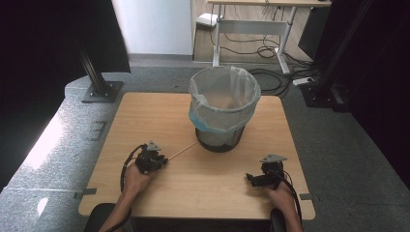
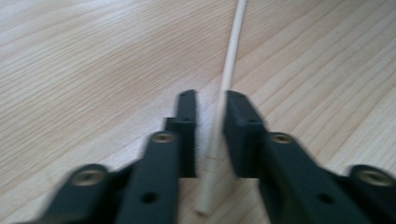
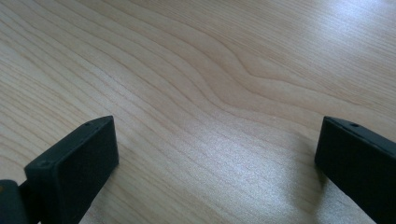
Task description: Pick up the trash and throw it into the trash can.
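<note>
Left gripper (image 1: pixel 162 159), toward the table's (image 1: pixel 145 111) near-left corner, with its jaws drawn narrow about the near end of a thin wooden stick (image 1: pixel 183 151). In the left gripper view the stick (image 2: pixel 224 93) runs up between the jaws; a sliver of light remains on one side of it, and the frame is blurred, so the pads appear to pinch it but full contact cannot be confirmed. The stick lies flat on the table and points diagonally at the foot of the mesh waste bin (image 1: pixel 223 104), which stands lined with a bag near the middle of the far edge. Right gripper (image 1: pixel 255 180), resting near the table's near-right corner, jaws wide and empty over bare wood.

Risks, as judged: held only near one end, the stick may pivot or slide out when lifted; a slack pinch would leave it behind on the table; swung carelessly, its far tip could catch the mesh or snag the bag and drag the bin.
</note>
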A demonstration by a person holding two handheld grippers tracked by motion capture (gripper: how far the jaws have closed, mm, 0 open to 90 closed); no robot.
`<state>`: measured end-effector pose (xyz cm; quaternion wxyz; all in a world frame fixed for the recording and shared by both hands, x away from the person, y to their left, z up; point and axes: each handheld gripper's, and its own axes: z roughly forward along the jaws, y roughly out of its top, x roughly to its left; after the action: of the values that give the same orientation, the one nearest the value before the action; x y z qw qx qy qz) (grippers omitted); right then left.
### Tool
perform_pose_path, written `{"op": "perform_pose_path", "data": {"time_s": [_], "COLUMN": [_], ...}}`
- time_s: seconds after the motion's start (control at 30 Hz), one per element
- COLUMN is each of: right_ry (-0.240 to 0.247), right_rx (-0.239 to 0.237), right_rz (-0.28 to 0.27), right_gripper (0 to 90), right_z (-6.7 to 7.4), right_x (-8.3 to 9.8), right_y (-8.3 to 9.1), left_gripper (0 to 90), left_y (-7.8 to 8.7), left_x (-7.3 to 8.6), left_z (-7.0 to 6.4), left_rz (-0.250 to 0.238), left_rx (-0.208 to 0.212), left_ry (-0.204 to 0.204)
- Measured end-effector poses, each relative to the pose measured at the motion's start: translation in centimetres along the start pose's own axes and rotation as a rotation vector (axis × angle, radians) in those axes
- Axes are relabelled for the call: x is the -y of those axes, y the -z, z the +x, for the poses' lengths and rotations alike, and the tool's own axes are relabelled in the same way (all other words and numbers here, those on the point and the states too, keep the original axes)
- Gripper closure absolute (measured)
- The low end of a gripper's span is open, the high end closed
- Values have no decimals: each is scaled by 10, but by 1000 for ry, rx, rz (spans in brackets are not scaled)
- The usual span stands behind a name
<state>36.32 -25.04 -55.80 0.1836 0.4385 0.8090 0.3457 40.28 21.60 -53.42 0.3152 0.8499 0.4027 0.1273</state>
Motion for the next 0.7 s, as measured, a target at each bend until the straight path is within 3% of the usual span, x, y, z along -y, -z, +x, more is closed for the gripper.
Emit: {"op": "perform_pose_path", "data": {"time_s": [0.07, 0.17, 0.37, 0.4, 0.5, 0.7], "right_ry": [0, 0, 0, 0, 0, 0], "right_rx": [0, 0, -1, -1, 0, 0], "right_rz": [0, 0, 1, 1, 0, 0], "right_gripper": [0, 0, 0, 0, 0, 0], "right_z": [0, 0, 0, 0, 0, 0], "right_x": [0, 0, 0, 0, 0, 0], "right_y": [0, 0, 0, 0, 0, 0], "left_gripper": [851, 861, 864, 864, 864, 865], "left_y": [0, 0, 2, 4, 12, 36], "left_x": [0, -2, -1, -1, -5, -21], "left_z": [2, 1, 6, 7, 13, 24], "left_rz": [5, 16, 16, 7, -8, 7], "left_rx": [12, 8, 45, 67, 111, 131], "left_ry": [10, -7, 8, 25, 56, 61]}}
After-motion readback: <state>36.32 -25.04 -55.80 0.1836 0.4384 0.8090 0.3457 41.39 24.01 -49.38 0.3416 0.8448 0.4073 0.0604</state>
